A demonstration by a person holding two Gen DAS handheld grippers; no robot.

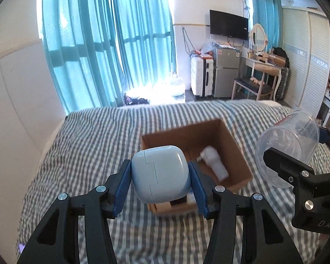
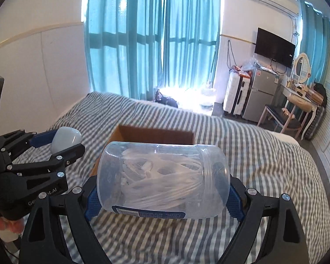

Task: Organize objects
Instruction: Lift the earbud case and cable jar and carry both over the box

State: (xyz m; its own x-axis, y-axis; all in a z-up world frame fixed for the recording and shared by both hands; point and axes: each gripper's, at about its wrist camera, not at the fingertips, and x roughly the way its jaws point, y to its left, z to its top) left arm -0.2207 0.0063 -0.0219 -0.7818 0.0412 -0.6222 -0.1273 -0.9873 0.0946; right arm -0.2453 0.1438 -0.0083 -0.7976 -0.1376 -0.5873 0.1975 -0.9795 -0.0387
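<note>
My left gripper point(image 1: 160, 176) is shut on a pale blue earbud case point(image 1: 160, 173) and holds it above the near edge of an open cardboard box point(image 1: 233, 145) on the striped bed. A white object point(image 1: 213, 161) lies inside the box. My right gripper point(image 2: 162, 189) is shut on a clear plastic jar point(image 2: 162, 178) with coiled white cables inside, held on its side above the bed, just in front of the box point(image 2: 151, 135). The jar also shows in the left wrist view point(image 1: 286, 151), to the right of the box. The left gripper with the case shows at the left of the right wrist view point(image 2: 65, 139).
The bed point(image 1: 88, 136) has a grey-and-white striped cover and fills the foreground. Beyond it stand teal curtains point(image 1: 103, 44), a white suitcase point(image 1: 202, 77), a small fridge point(image 1: 225, 72), a dressing table with a stool point(image 1: 261, 70) and a wall TV point(image 1: 228, 25).
</note>
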